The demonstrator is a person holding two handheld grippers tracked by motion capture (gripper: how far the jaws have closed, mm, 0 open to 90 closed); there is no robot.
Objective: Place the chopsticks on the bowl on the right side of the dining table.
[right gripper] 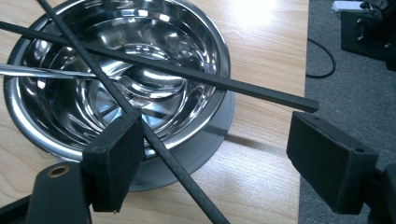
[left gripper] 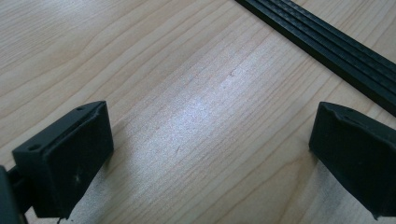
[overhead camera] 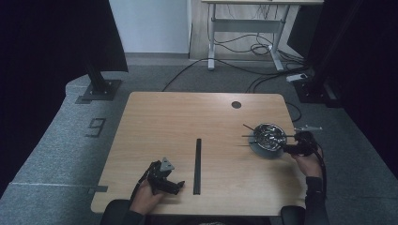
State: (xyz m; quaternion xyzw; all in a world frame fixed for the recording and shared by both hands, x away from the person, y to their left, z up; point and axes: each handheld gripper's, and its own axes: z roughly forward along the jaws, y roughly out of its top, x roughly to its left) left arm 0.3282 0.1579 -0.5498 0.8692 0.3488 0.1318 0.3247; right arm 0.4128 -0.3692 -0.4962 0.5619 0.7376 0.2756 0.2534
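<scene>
The steel bowl (right gripper: 121,79) sits near the table's (overhead camera: 187,117) right edge, with 2 black sticks (right gripper: 187,77) lying across its rim, crossing each other. The right gripper (right gripper: 215,158) is right at the bowl, jaws spread and pressing on nothing; 1 stick's near end runs between them, just beside the left pad, its long axis pointing back toward the hand. The left gripper (left gripper: 205,154) rests near the front edge, jaws released and empty, beside the black strip (left gripper: 327,51), well apart from the bowl.
</scene>
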